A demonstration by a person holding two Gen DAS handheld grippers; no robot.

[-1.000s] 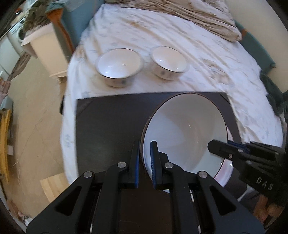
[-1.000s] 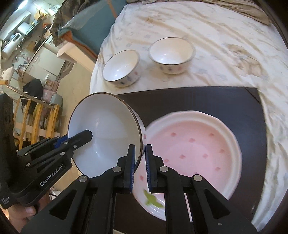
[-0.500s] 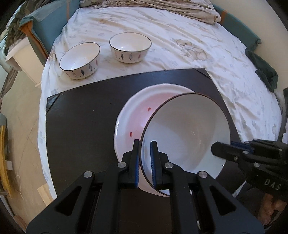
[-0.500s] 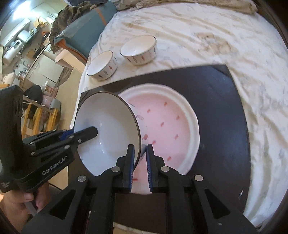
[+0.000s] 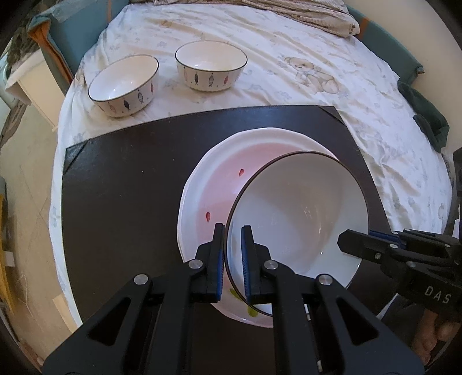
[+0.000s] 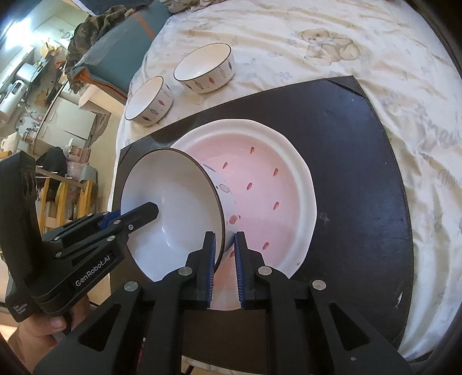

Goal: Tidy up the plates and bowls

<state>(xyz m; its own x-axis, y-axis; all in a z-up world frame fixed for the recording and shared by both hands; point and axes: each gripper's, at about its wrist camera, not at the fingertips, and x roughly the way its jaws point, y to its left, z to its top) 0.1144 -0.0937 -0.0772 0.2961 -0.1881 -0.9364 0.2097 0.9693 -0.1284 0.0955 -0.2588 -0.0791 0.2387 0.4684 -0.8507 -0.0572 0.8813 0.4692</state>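
Observation:
A large white bowl (image 5: 297, 210) with a dark rim hangs tilted over a pink plate (image 5: 219, 178) with red flecks. My left gripper (image 5: 232, 230) is shut on the bowl's near rim, one finger inside and one outside. My right gripper (image 6: 224, 236) is shut on the opposite rim of the same bowl (image 6: 170, 207). Each gripper shows in the other's view: the right gripper (image 5: 346, 239) and the left gripper (image 6: 153, 209). The plate (image 6: 260, 173) lies on a dark mat (image 6: 361, 173). Whether the bowl touches the plate I cannot tell.
Two small patterned bowls (image 5: 124, 83) (image 5: 210, 66) stand on the bedsheet beyond the mat (image 5: 130, 187). A folded blanket (image 5: 303, 14) lies at the far end. The bed edge drops to the floor on the left, beside a white cabinet (image 5: 31, 83). A dark green cloth (image 5: 430, 124) lies right.
Both grippers carried the large bowl from over the bare mat to above the pink plate and lowered it a little. Over the last half second it has barely moved.

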